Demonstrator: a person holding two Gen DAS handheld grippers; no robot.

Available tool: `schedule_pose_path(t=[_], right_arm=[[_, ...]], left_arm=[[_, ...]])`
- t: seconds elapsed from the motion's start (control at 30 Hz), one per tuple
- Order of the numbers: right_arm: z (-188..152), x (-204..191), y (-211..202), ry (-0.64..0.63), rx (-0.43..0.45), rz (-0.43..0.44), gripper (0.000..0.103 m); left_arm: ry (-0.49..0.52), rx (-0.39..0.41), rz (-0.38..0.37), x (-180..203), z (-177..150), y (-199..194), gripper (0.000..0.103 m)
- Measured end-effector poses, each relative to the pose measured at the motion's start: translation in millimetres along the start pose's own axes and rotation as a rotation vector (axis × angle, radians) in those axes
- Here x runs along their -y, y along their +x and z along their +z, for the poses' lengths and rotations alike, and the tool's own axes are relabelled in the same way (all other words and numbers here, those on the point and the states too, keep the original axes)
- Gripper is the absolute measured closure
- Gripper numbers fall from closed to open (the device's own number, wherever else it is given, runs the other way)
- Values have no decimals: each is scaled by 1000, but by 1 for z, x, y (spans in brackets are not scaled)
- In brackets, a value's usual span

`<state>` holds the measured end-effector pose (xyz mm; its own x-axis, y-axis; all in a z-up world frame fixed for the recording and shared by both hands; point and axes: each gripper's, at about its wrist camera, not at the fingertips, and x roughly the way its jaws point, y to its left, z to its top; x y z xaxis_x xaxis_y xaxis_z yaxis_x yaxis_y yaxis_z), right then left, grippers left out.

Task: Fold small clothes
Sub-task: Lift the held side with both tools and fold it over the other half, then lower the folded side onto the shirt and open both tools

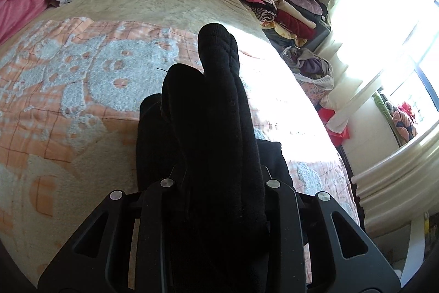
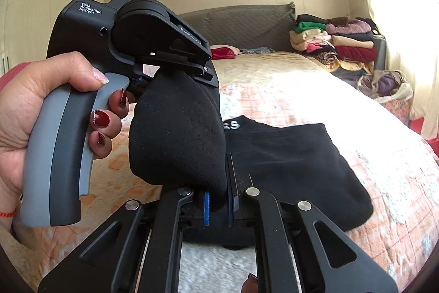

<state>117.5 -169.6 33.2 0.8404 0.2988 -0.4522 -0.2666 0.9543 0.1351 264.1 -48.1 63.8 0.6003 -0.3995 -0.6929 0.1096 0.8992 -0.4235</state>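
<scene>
I hold a two-finger gripper in each hand above a bed [image 2: 288,67] spread with an orange and white patterned blanket [image 1: 90,67].

My left gripper [image 2: 175,70] is clamped on a black garment [image 2: 175,133]. From the right wrist view it sits at about ten o'clock, its handle in my left hand [image 2: 46,111], and the cloth hangs from its jaws in a rounded, doubled fold. From the left wrist view that same cloth bunches up over the fingers and hides them, rising toward twelve o'clock.

My right gripper [image 2: 219,206] is at six o'clock in its own view. Its blue pads [image 2: 206,209] pinch the lower edge of the same hanging fold, closed tight on it.

The rest of the black garment lies flat on the blanket, spreading from the centre toward four o'clock, with white lettering showing near its upper edge.

Stacks of folded clothes [image 2: 334,45] sit at the far side of the bed, around two o'clock.

To do this fold well, I judge both grips should stay firm and level with each other, so the lifted edge stays straight. I should carry it over the flat part and lay it down squarely, edges matched, before I let go. Uneven height risks a twisted, crooked fold.
</scene>
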Motion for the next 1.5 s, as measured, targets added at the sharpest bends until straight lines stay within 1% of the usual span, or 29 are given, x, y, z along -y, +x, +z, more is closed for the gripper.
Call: schedule_pose_path(t=[0.23, 0.33, 0.37, 0.4, 0.47, 0.5, 0.57, 0.6, 0.67, 0.73, 0.8, 0.87, 0.93, 0.97, 1.07, 1.13, 1.17, 1.2, 1.27, 1.33, 1.4, 1.5], right_arm=[[-14, 32, -1, 57, -37, -22, 96], [-19, 45, 1, 107, -59, -21, 96], [-20, 49, 2, 123, -66, -20, 95], [-22, 53, 3, 142, -74, -17, 95], [-25, 58, 4, 174, -88, -11, 95], [-26, 61, 5, 187, -92, -6, 95], [-30, 67, 7, 217, -107, -10, 95], [-31, 71, 9, 239, -118, -13, 94], [-36, 84, 11, 309, -145, -9, 93], [-41, 96, 12, 388, -161, 19, 90], [-44, 101, 10, 426, -163, 38, 87], [-44, 101, 8, 434, -165, 44, 86], [-43, 100, 5, 436, -164, 41, 85], [-42, 99, 4, 435, -165, 44, 83], [-42, 100, -2, 422, -169, 44, 82], [-38, 104, -4, 420, -172, 44, 79], [-36, 107, -4, 419, -175, 49, 74], [-35, 108, -5, 417, -177, 56, 67], [-31, 110, -9, 412, -171, 57, 60], [-25, 112, -9, 402, -177, 66, 58], [-19, 115, -8, 406, -188, 91, 46], [-10, 122, -2, 421, -219, 131, 39]], left_arm=[[73, -44, 12, 27, -8, 33, 82], [87, -66, 12, 33, -11, 47, 78], [90, -69, 8, 37, -14, 50, 74], [91, -72, -12, 38, -16, 53, 65], [91, -92, -53, 40, -19, 59, 56], [81, -95, -86, 40, -21, 60, 44], [47, -89, -162, 39, -24, 55, 25], [27, -83, -181, 36, -24, 52, 25], [17, -65, -179, 29, -24, 42, 25], [31, -50, -149, 23, -26, 34, 25], [57, -38, -94, 15, -30, 25, 25], [70, -35, -44, 7, -32, 23, 25], [74, -39, -19, 0, -35, 23, 25], [78, -40, -8, -2, -37, 24, 25], [80, -42, -1, -6, -41, 20, 25], [79, -42, 3, -5, -41, 19, 25], [82, -39, 6, -6, -42, 17, 25], [85, -37, 12, -6, -43, 16, 25], [86, -39, 12, -6, -44, 13, 25], [84, -44, 14, -8, -44, 13, 25], [84, -44, 19, -10, -45, 11, 25], [88, -45, 25, -11, -45, 9, 25]])
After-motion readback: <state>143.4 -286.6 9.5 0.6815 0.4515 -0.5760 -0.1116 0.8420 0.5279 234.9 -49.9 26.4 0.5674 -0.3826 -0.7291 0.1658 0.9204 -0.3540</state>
